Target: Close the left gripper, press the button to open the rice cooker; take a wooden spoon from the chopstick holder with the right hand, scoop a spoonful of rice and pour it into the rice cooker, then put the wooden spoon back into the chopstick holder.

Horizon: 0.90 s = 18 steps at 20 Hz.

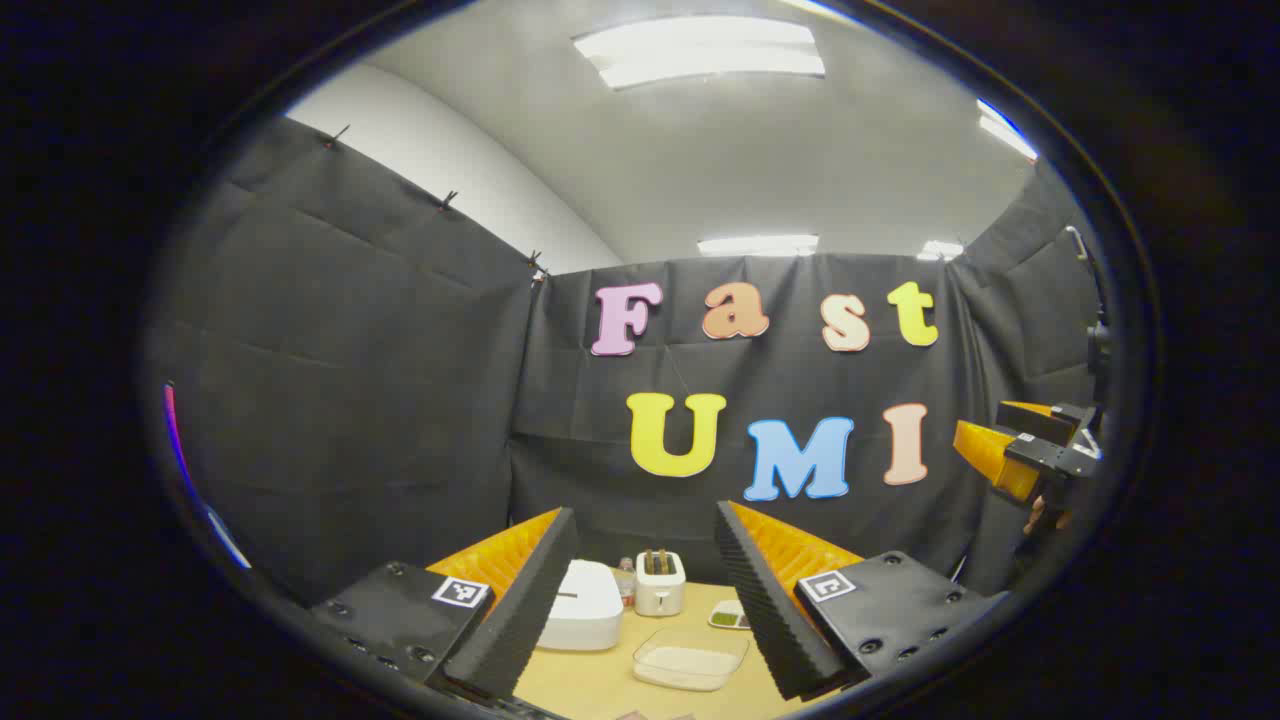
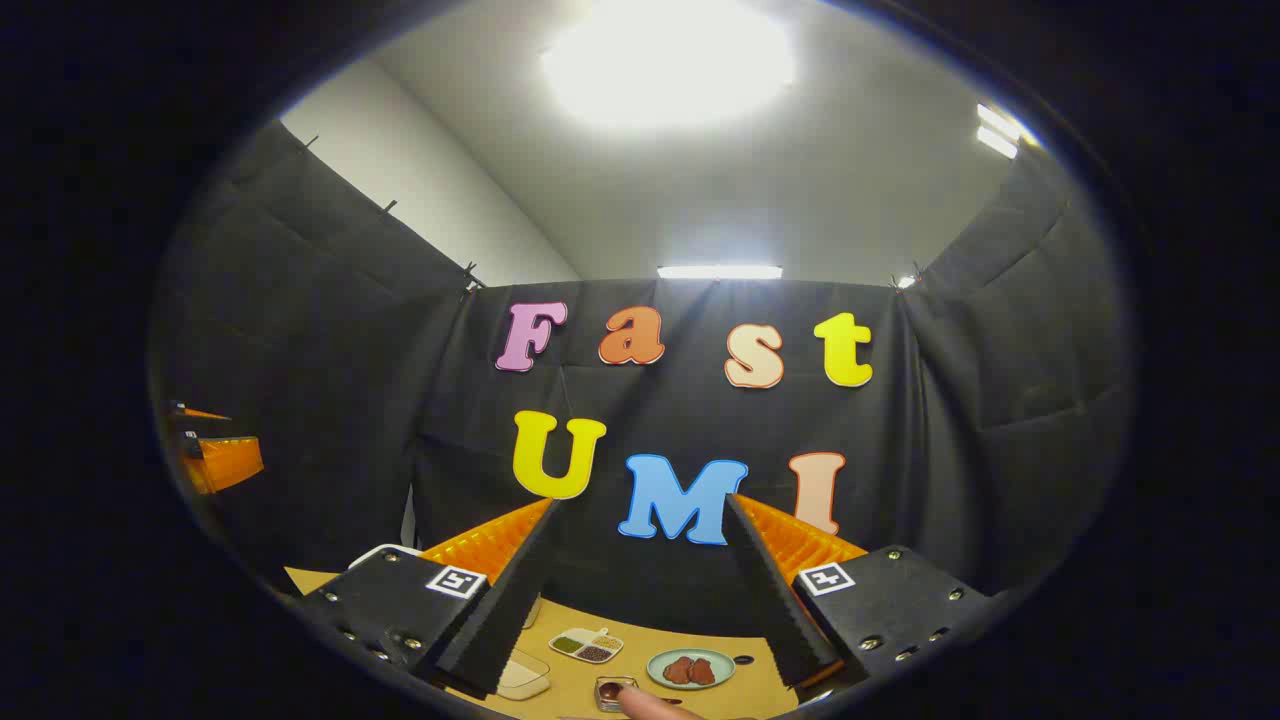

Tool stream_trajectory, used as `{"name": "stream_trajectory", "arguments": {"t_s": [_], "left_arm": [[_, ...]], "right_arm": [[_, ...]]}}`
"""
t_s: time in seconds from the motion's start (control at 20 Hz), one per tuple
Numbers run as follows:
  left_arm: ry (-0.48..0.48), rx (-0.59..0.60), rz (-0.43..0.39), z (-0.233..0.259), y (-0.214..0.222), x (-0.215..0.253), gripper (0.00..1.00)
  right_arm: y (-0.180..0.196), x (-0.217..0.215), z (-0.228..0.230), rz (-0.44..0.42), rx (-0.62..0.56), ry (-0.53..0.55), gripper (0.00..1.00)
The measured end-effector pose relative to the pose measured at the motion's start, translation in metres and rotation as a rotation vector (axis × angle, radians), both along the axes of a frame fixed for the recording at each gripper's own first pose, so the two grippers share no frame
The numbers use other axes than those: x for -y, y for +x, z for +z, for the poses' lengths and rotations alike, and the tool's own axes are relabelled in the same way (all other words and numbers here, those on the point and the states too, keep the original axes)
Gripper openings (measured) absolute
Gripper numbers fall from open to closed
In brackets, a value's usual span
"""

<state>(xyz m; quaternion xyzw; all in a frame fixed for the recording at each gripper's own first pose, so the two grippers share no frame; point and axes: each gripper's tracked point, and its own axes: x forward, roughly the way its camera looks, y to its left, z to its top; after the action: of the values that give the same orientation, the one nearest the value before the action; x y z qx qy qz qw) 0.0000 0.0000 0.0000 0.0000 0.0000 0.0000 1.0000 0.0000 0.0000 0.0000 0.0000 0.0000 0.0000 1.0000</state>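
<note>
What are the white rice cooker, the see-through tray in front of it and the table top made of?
The rice cooker looks like smooth white plastic: matte, rounded lid, no metal glint. The tray seems clear plastic, since the table shows through its thin walls; glass is possible. The table looks like pale wood or a wood-look laminate; its grain is too blurred to tell.

Rice cooker (image 1: 580, 605): smooth white plastic, glossy, between the left tongs' fingers.
Container (image 1: 690, 658): clear plastic (thin-walled), just ahead.
Table (image 1: 590, 685): matt pale wood.
Finger pads (image 1: 525, 605): ribbed black foam, matt.
</note>
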Motion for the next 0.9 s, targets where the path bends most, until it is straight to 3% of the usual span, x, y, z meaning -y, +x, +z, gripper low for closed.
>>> {"name": "stream_trajectory", "arguments": {"t_s": [0.3, 0.55, 0.9], "left_arm": [[0.005, -0.021, 0.013, -0.009, 0.012, -0.018, 0.99], [0.041, -0.015, 0.01, -0.012, 0.026, -0.03, 0.92], [0.05, -0.008, -0.051, -0.037, 0.084, -0.066, 0.92]], "right_arm": [[0.011, -0.009, -0.014, -0.003, -0.055, -0.004, 0.96], [0.014, -0.021, -0.02, 0.006, -0.081, 0.009, 0.95], [0.041, -0.056, -0.016, -0.088, -0.143, 0.085, 0.96]]}}
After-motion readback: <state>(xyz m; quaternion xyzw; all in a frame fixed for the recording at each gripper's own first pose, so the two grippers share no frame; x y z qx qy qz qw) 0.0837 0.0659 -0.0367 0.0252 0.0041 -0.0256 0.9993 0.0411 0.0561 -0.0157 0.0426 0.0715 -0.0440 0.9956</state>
